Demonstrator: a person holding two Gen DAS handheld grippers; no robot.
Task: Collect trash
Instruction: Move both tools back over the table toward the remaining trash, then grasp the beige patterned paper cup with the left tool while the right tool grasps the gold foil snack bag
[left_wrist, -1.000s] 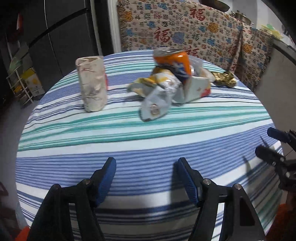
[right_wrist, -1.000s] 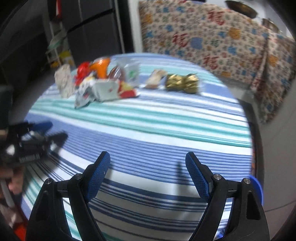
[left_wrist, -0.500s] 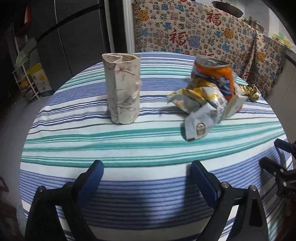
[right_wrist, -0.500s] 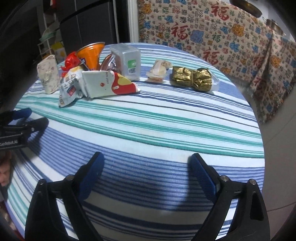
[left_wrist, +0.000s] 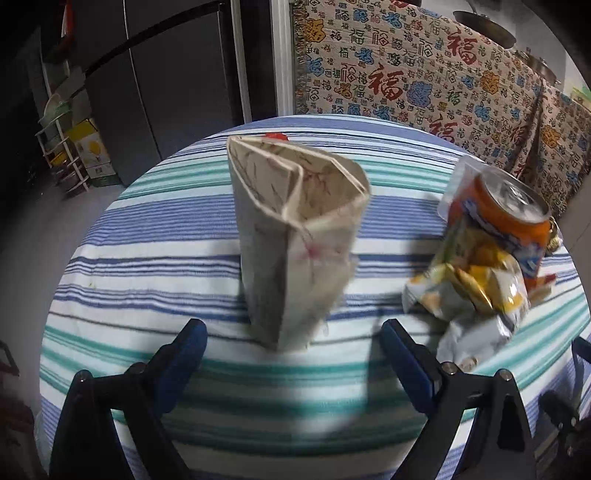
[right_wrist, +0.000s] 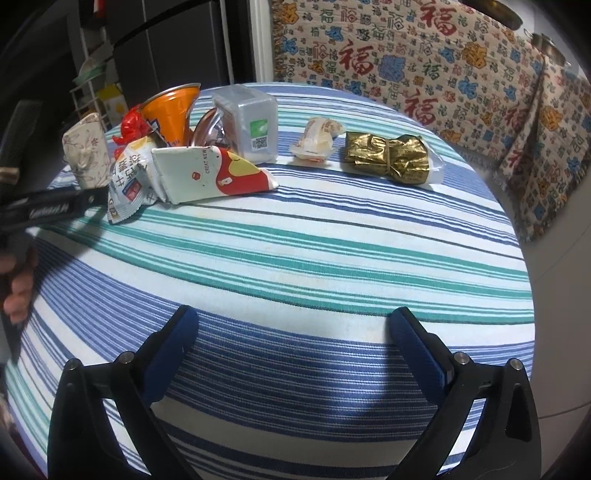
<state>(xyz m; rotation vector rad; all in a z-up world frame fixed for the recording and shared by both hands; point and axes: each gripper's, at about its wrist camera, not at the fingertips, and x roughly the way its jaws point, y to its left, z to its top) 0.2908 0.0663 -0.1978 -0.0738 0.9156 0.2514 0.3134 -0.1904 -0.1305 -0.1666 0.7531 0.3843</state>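
Note:
A beige paper bag (left_wrist: 295, 236) stands upright and open on the striped round table (left_wrist: 147, 240). My left gripper (left_wrist: 293, 345) is open, its fingers on either side of the bag's base, not touching. To the right lie a crumpled snack wrapper (left_wrist: 469, 295) and an orange can (left_wrist: 506, 218). In the right wrist view, my right gripper (right_wrist: 293, 332) is open and empty over bare tablecloth. Trash lies far ahead: the bag (right_wrist: 86, 151), the orange can (right_wrist: 170, 110), a white and red carton (right_wrist: 210, 173), a clear plastic box (right_wrist: 251, 122), a small wrapper (right_wrist: 319, 138), a gold foil packet (right_wrist: 391, 157).
A patterned cloth (left_wrist: 424, 81) covers furniture behind the table. A dark fridge (left_wrist: 166, 85) and a wire rack (left_wrist: 62, 147) stand at the far left. The left gripper's body (right_wrist: 48, 210) and a hand show at the left edge of the right wrist view.
My left gripper has moved forward and left, up to the paper bag, which now stands between its fingers. My right gripper has barely moved and stays open.

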